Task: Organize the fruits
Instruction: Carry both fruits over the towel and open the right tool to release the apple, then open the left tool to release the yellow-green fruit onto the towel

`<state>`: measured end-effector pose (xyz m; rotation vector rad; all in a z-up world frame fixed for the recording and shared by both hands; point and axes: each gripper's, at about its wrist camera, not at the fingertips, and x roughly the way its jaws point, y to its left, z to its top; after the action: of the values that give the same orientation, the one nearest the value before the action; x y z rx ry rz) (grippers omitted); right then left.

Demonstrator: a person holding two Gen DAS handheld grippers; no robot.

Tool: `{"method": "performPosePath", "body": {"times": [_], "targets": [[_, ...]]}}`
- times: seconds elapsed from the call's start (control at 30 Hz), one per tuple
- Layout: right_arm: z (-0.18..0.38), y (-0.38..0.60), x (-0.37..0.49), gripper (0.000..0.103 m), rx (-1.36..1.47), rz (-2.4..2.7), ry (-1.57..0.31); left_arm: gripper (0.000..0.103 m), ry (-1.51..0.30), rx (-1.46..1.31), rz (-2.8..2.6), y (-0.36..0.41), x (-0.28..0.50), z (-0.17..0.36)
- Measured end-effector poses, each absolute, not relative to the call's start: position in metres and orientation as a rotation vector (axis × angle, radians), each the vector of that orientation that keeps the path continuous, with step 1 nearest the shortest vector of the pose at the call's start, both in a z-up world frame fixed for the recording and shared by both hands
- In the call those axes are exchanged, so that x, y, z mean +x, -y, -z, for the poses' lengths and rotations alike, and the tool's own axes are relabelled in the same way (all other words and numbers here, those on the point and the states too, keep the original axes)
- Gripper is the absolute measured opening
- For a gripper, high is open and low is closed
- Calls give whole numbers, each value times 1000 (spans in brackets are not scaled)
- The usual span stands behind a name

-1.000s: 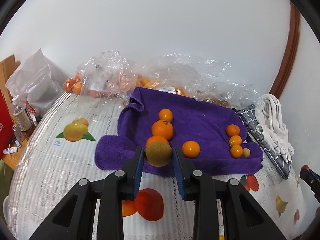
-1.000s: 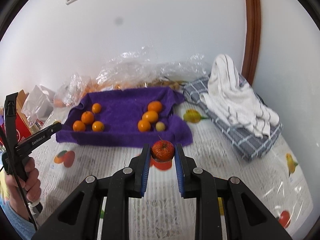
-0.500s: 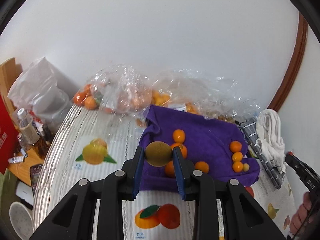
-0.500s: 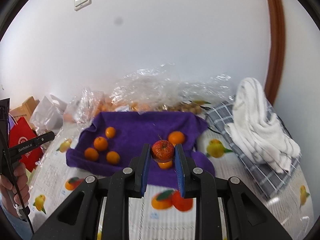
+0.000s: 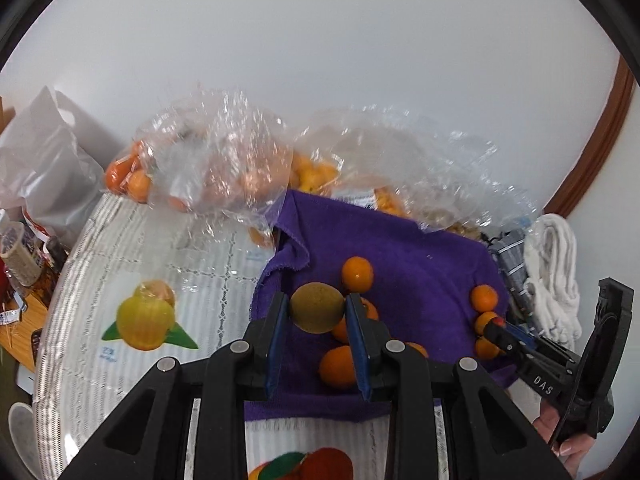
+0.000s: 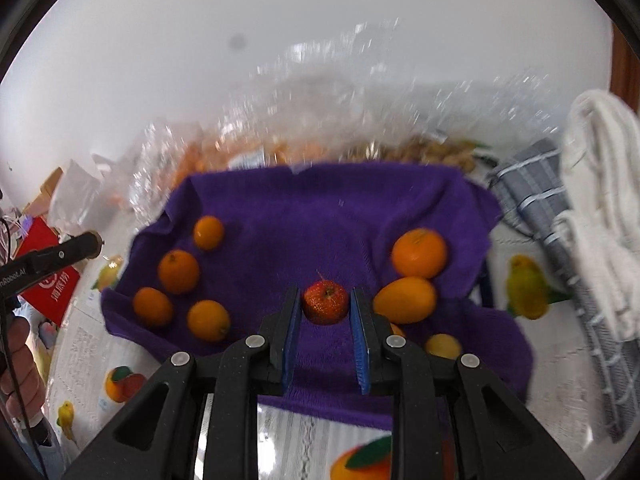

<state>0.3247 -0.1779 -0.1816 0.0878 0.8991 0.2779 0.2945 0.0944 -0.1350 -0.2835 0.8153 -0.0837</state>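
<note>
Left wrist view: the left gripper (image 5: 317,314) is closed narrowly on a greenish-brown round fruit (image 5: 317,313), whose two sides touch the blue pads (image 5: 276,340) of the fingers. The fruit is held over the left part of a purple towel (image 5: 408,256) spread on the surface (image 5: 192,256), which is covered by a cloth printed with fruit pictures. Several oranges lie on the towel: one (image 5: 357,274) just beyond the held fruit, another (image 5: 338,366) nearer the camera between the fingers, and a further one (image 5: 484,298) near the towel's right edge. Clear plastic bags (image 5: 224,168) holding more orange fruit lie behind the towel, against the wall. The right gripper's tip enters at the right edge of this view.

Right wrist view: the right gripper (image 6: 325,306) is closed narrowly on a small red fruit (image 6: 325,305) with a short stem, gripped between its blue pads (image 6: 362,344). The fruit is held above the middle of the purple towel (image 6: 320,216). A group of four oranges (image 6: 178,271) lies on the towel's left side; a larger orange (image 6: 418,253) and an oval yellow-orange fruit (image 6: 405,300) lie touching on the right, with a small yellow fruit (image 6: 443,346) nearer the camera. A grey checked cloth (image 6: 536,192) and a white towel (image 6: 600,184) lie to the right of the purple towel.
</note>
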Motion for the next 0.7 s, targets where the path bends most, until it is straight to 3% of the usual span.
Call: {"method": "performPosePath", "body": {"times": [0.5, 0.7], "targets": [[214, 155, 338, 25, 5, -312, -970, 28, -952, -224, 17, -78, 329, 176], [207, 153, 332, 43, -11, -320, -967, 28, -959, -225, 22, -76, 331, 174]]}}
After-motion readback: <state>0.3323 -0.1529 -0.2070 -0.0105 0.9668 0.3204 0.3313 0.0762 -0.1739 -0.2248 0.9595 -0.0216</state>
